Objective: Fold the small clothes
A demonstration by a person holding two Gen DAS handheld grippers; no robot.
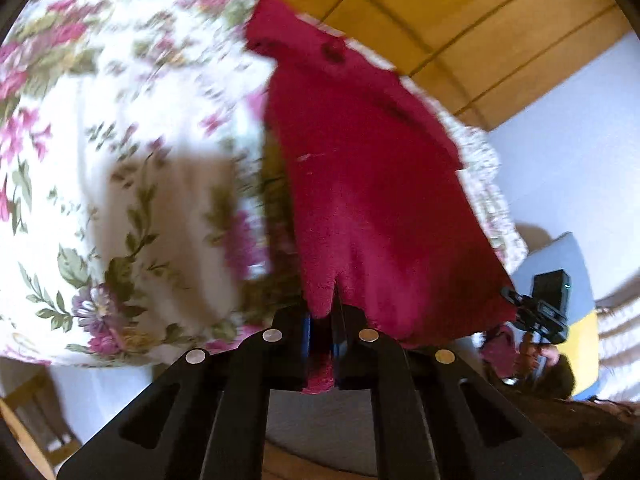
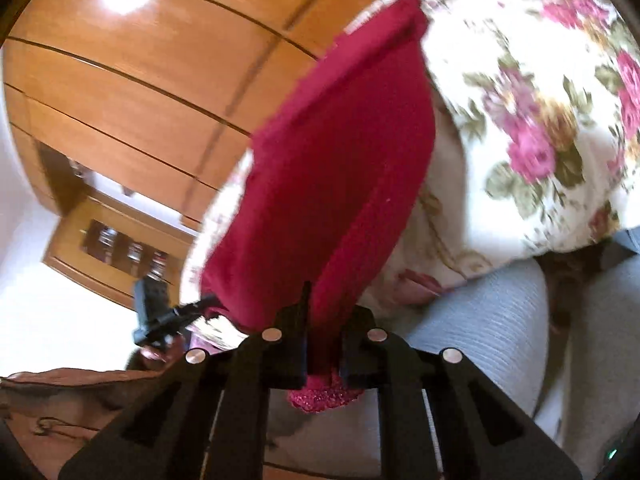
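Dark red fuzzy knit garment [image 1: 360, 184]: small, soft fabric, one edge clamped in both tongs, the cloth stretching away ahead of each pair of jaws and lifted off the surface at the gripped end. A round dark red button [image 1: 333, 51] sits near its far end in the left wrist view. In the right wrist view the garment [image 2: 320, 184] shows a ribbed band running from the jaws forward.

Left gripper [image 1: 320, 344]: black two-finger tongs, jaws closed tight on the garment's edge, a tuft of red fabric poking out behind the pads.

Right gripper [image 2: 324, 348]: same build, jaws pressed together on the garment, a bunched red tuft below the pads. It appears in the left view as a black device held to the right of the left tongs [image 1: 540, 308].

White bedcover printed with pink flowers and green leaves [image 1: 100, 140]: under and beyond the garment, to the left of the left tongs and to the right of the right tongs [image 2: 540, 100].

Glossy orange-brown wooden wardrobe panels [image 2: 140, 60]: beyond the garment, left of the right tongs.

Grey ribbed trousers of the person [image 2: 492, 320]: right of and below the right tongs.
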